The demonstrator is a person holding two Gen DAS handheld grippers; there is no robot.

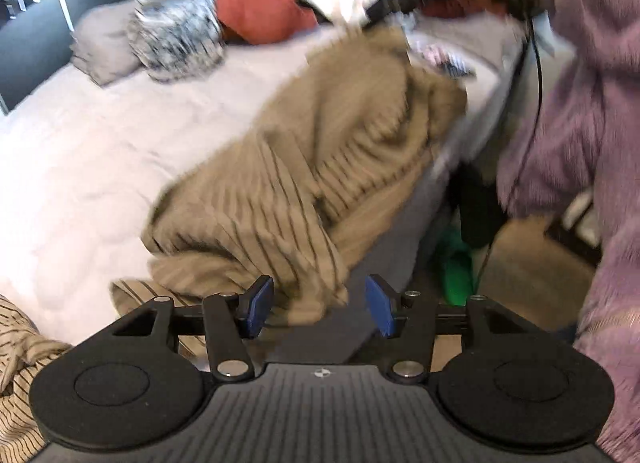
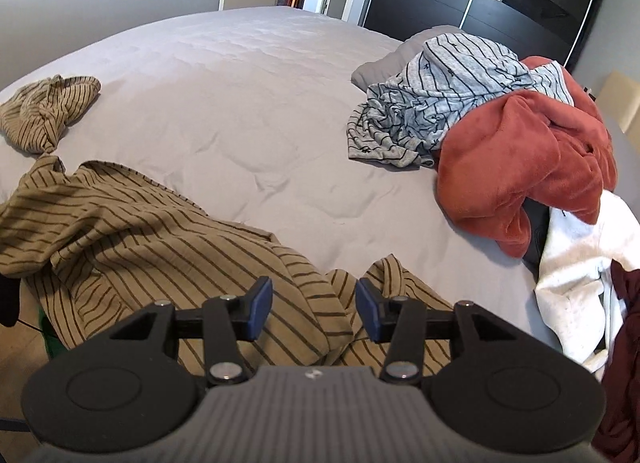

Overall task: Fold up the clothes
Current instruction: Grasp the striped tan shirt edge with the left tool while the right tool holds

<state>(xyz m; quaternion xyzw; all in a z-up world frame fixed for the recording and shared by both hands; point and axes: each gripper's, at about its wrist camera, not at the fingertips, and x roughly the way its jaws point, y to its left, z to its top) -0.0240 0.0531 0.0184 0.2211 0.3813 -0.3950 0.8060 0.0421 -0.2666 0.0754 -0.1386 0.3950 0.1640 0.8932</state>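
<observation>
A tan garment with dark stripes point(image 1: 320, 167) lies crumpled along the bed's near edge, blurred in the left wrist view. My left gripper point(image 1: 320, 305) hovers just over its lower end, jaws open, the blue pads point(image 1: 260, 305) clear of the cloth. In the right wrist view the same garment point(image 2: 140, 231) spreads over the bed's front left, with a twisted part point(image 2: 48, 111) farther back. My right gripper point(image 2: 314, 309) is open above a fold of it, and nothing is pinched between its fingers.
The grey bed cover point(image 2: 240, 83) fills the middle. A pile at the right holds a grey striped top point(image 2: 448, 103), a red fleece point(image 2: 520, 175), a white garment point(image 2: 584, 263) and a maroon one point(image 2: 624, 343). A person's purple sleeve point(image 1: 580, 103) stands beside the bed, something green point(image 1: 456, 263) below.
</observation>
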